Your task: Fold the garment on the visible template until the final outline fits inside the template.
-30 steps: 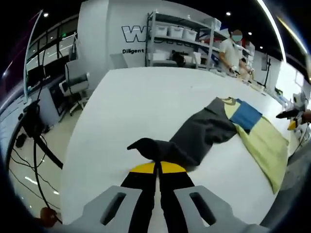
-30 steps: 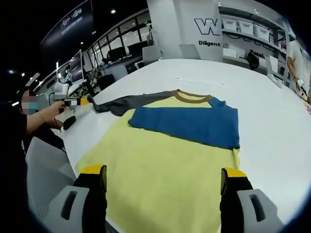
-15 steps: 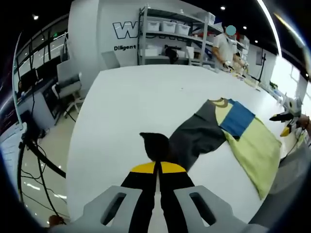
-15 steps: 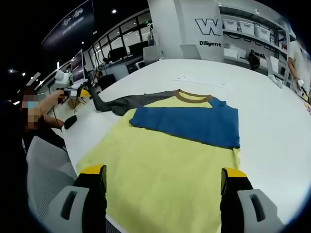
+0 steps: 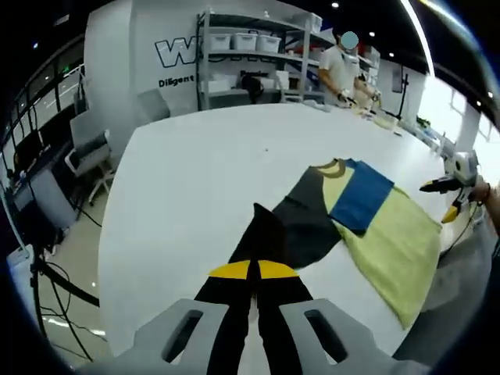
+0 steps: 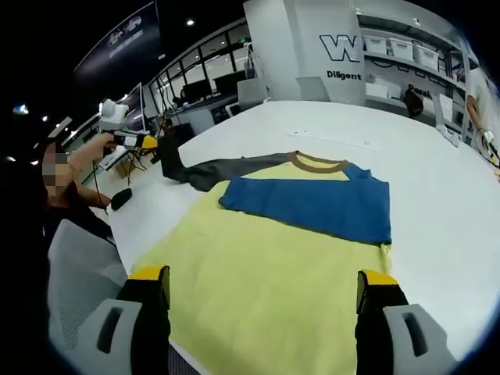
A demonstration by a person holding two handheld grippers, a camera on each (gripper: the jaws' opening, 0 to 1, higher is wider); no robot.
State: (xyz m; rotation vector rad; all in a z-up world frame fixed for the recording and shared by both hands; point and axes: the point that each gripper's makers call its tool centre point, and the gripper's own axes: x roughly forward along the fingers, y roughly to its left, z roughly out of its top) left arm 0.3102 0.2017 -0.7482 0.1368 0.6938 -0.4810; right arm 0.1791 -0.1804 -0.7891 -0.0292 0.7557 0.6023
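A yellow T-shirt (image 6: 273,273) lies flat on the white table (image 6: 437,195), with a brown collar (image 6: 316,162). Its blue sleeve (image 6: 312,203) is folded across the chest. The dark grey sleeve (image 6: 226,167) stretches out to the left. My left gripper (image 5: 252,270) is shut on the end of the grey sleeve (image 5: 266,230) and holds it raised off the table. That left gripper (image 6: 139,142) also appears in the right gripper view, in a person's hand. My right gripper (image 6: 262,277) is open, its jaws wide apart over the shirt's near hem. The right gripper (image 5: 447,187) is also in the left gripper view, beyond the yellow body (image 5: 394,246).
Shelves with white bins (image 5: 250,47) stand behind the table, and a person (image 5: 342,66) works beside them. An office chair (image 5: 82,148) and cables (image 5: 47,273) are off the table's left side. A grey chair (image 6: 78,273) sits at the near table edge.
My left gripper has lifted the grey sleeve's end higher and carried it toward the shirt body, so the sleeve now stands up off the table. The right gripper has barely moved.
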